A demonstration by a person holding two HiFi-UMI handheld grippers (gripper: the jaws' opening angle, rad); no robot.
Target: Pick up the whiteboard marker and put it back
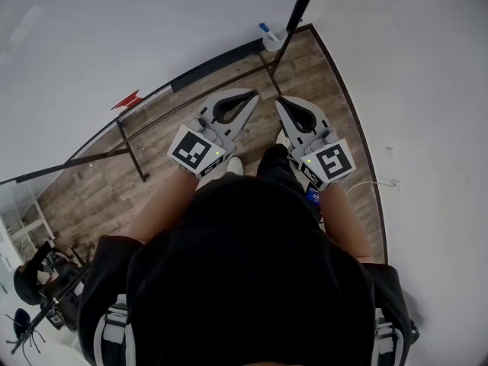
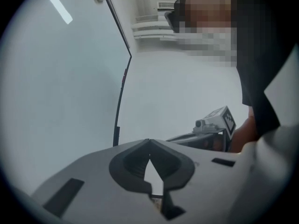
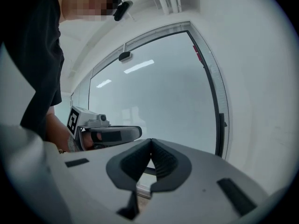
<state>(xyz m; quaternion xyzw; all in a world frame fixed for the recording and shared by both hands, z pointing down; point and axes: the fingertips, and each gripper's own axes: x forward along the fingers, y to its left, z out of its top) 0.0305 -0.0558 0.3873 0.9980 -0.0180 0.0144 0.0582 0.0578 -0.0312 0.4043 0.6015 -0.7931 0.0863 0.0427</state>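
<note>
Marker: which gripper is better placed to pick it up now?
Left, by a little. The marker lies ahead, left of the black pole, on the side of the left gripper. The right gripper is about as near. Both are shut and empty.

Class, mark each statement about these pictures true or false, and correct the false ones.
1. The left gripper holds a marker. False: its jaws are together with nothing between them.
2. The right gripper is shut and empty. True.
3. The two are crossed over each other. False: they are held side by side, apart.
4. The floor is made of wood planks. True.
5. The person wears a black top. True.
</note>
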